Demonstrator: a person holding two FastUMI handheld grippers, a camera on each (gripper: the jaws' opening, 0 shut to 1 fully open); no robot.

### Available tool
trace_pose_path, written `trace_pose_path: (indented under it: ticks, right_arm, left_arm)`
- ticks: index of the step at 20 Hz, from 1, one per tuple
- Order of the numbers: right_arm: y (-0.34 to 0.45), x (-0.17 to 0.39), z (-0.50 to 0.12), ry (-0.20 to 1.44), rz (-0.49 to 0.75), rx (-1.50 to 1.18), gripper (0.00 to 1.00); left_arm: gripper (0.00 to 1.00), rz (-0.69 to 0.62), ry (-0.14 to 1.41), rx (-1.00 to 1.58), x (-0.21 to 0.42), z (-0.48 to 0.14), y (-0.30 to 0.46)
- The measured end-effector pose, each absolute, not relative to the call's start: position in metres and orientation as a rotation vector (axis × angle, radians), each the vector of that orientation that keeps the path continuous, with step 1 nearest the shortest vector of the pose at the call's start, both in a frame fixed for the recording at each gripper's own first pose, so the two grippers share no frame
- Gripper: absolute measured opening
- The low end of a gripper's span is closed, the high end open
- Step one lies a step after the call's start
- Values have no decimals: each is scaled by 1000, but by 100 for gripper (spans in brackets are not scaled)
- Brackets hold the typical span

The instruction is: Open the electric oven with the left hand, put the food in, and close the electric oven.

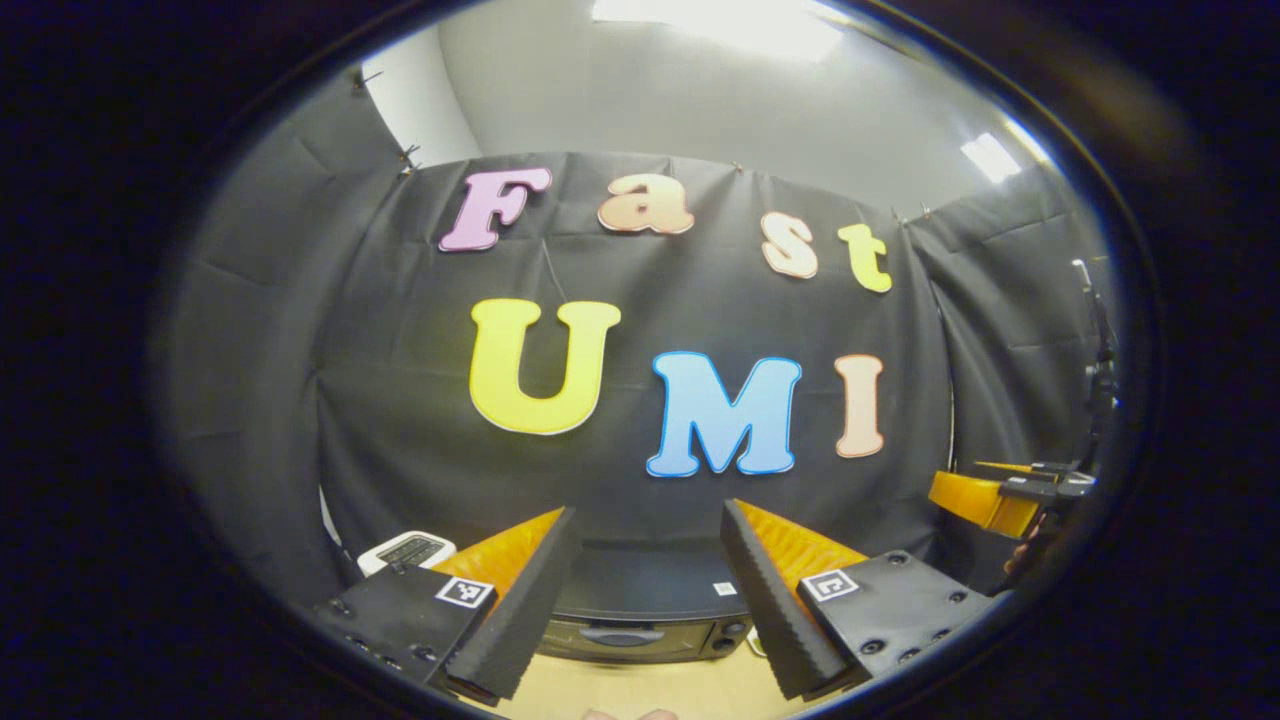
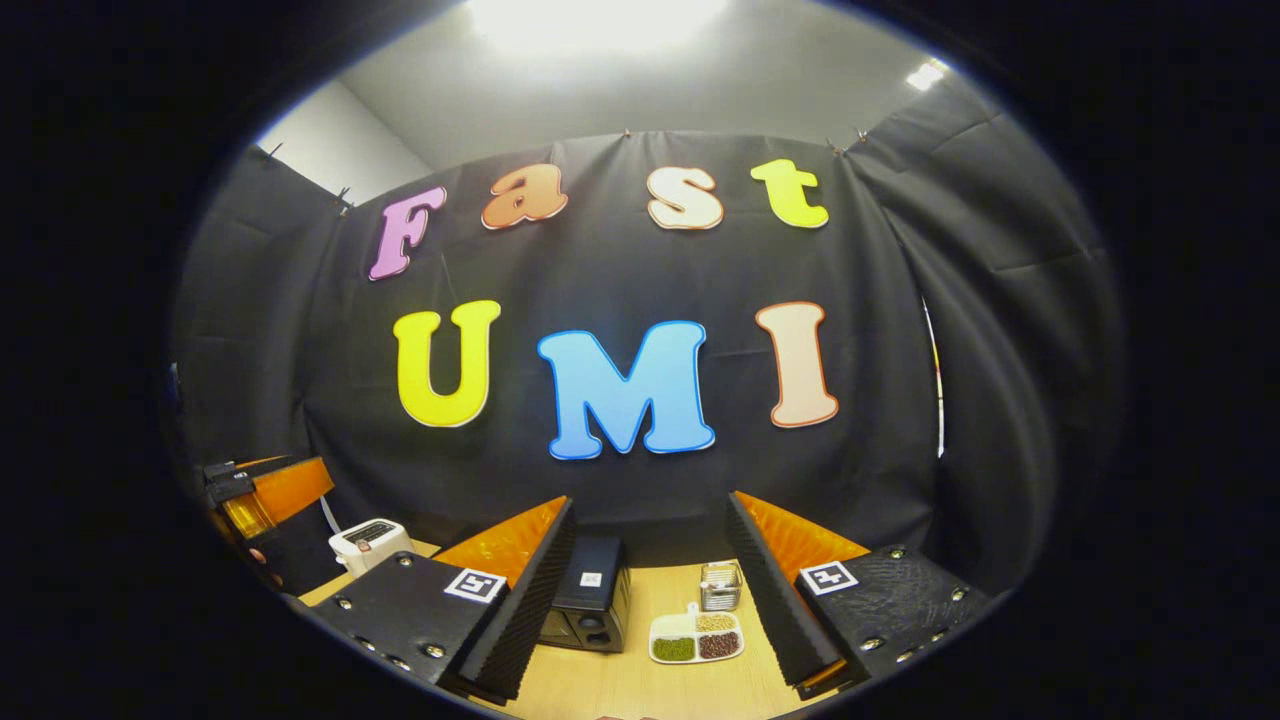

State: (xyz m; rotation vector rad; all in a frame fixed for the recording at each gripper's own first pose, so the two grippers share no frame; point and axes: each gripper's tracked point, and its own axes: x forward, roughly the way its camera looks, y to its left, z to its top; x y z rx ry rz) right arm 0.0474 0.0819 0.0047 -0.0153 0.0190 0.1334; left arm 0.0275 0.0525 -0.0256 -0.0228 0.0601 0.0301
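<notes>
Left gripper (image 1: 645,590) fingers apart, empty, aimed straight at the electric oven (image 1: 645,625); door shut, handle (image 1: 620,634) running crosswise dead ahead, low between the fingers. Left hand is nearer. Right gripper (image 2: 650,590) also apart, empty, oven ahead-left, divided food tray (image 2: 697,637) beside it. Wooden tabletop (image 2: 620,685), white appliance (image 2: 368,543) at left, black cloth wall behind.

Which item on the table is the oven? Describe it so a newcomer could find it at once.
Start at the black cloth wall and drop to the wooden table below it. The electric oven is the dark box there, left of the white divided dish. Unlike the white appliance farther left, it has front knobs.
</notes>
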Motion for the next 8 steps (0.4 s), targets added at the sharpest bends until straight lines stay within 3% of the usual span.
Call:
trace_pose_path:
  ticks: [2, 8]
  right_arm:
    - [91, 43, 6, 15, 146, -28, 92]
    - [110, 34, 7, 17, 153, -40, 92]
  left_arm:
    - [96, 39, 61, -24, 25, -26, 57]
    - [100, 44, 55, -60, 18, -20, 73]
